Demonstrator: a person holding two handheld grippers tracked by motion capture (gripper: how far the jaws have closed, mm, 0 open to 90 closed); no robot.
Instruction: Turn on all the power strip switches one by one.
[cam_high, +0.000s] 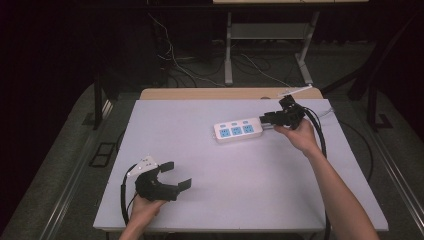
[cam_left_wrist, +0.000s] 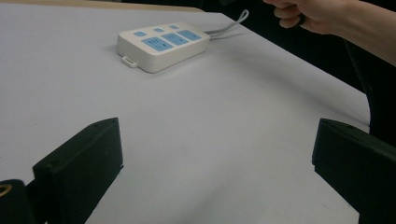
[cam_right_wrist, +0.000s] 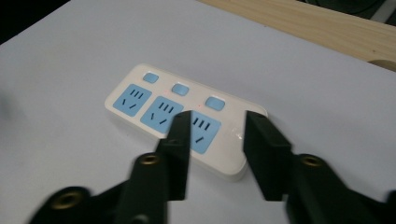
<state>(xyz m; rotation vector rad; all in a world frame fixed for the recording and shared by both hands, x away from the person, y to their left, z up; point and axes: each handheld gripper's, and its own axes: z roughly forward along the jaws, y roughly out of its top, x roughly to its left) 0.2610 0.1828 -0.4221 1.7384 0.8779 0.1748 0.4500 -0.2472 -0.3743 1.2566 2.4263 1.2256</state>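
A white power strip (cam_high: 238, 131) (cam_left_wrist: 163, 44) (cam_right_wrist: 173, 116) with three blue sockets and three blue buttons lies flat on the far right part of the white table (cam_high: 240, 200). My right gripper (cam_high: 263, 119) (cam_right_wrist: 218, 123) hovers open at the strip's right end, and that end shows between its jaws, which hold nothing. The strip's grey cord (cam_left_wrist: 229, 25) leads off under the right hand. My left gripper (cam_high: 179, 174) (cam_left_wrist: 215, 149) rests wide open near the table's front left, far from the strip, with bare tabletop between its jaws.
A wooden board edge (cam_high: 225, 93) (cam_right_wrist: 327, 23) runs along the table's far side. Behind it on the floor stand a desk frame (cam_high: 229, 50) and loose cables. Black gripper cables trail off the right (cam_high: 320, 135) and front-left (cam_high: 123, 195) edges.
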